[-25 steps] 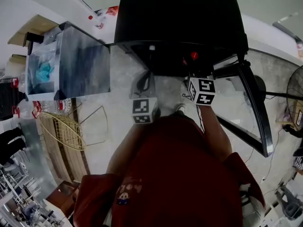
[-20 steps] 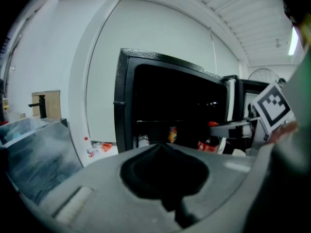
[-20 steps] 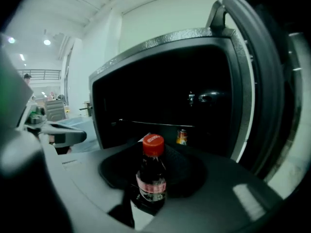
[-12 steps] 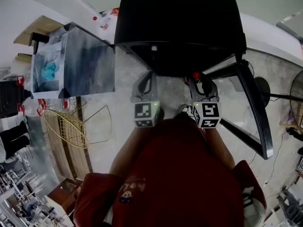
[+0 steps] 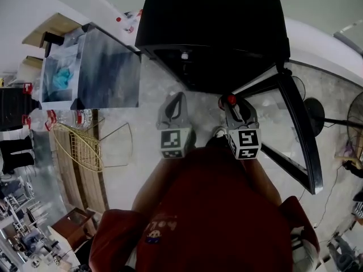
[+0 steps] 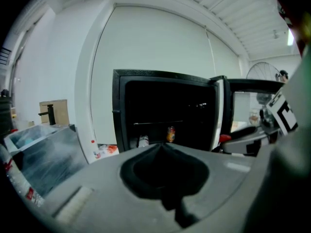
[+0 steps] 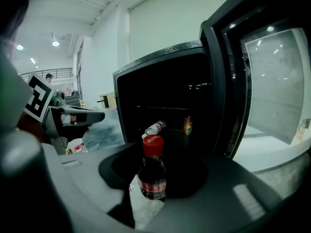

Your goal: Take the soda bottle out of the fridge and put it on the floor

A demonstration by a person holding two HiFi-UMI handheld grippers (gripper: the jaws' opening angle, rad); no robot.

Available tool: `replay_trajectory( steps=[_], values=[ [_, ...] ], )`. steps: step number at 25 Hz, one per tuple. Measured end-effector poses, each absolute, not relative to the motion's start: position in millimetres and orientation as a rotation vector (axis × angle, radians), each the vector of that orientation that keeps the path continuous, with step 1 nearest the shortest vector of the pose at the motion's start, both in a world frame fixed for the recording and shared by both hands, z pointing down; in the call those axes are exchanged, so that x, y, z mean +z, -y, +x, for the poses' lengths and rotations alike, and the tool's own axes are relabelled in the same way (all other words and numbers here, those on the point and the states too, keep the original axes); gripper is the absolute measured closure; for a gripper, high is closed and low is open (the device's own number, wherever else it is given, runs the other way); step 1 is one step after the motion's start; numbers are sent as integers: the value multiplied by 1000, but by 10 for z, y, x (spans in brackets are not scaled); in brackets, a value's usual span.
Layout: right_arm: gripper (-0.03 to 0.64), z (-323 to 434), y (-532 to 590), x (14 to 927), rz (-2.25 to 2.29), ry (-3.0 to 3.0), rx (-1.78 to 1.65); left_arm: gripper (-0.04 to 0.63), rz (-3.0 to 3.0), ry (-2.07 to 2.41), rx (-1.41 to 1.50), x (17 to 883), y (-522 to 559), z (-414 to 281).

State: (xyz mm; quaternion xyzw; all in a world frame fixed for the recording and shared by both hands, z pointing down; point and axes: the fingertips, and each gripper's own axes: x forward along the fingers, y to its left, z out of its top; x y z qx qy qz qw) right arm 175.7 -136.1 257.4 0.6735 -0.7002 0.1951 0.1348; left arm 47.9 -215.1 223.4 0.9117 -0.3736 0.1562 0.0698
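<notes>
Right gripper view: right tongs (image 7: 151, 186) clamp the dark clear-plastic soda bottle (image 7: 152, 171) upright, round red cap (image 7: 153, 145) topmost (left tongs (image 6: 163, 146) pressed together, empty), facing the black fridge (image 7: 160, 76).

From the head view we see only the red cap of the soda bottle (image 5: 231, 100); the right tongs (image 5: 234, 107) cover the rest. In the right gripper view its base is hidden behind the tongs' grey body, and we cannot read its blurred label. Deep in the fridge (image 7: 160, 89), a small can (image 7: 188, 125) and a lying bottle (image 7: 156, 127) are too small to identify. The head view's right edge cuts off the standing fan (image 5: 356, 118).
</notes>
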Motion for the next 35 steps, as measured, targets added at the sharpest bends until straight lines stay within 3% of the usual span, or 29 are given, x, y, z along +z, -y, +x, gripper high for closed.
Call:
replay_trajectory(
  steps=[18,35],
  values=[
    [483,1526,671,2725,1785,2124,591,595,2659,1279,444,2180,1296,274],
    [483,-124,430,2511,1611,2180,490,595,2536,1552,328,2106,838,-1851]
  ],
)
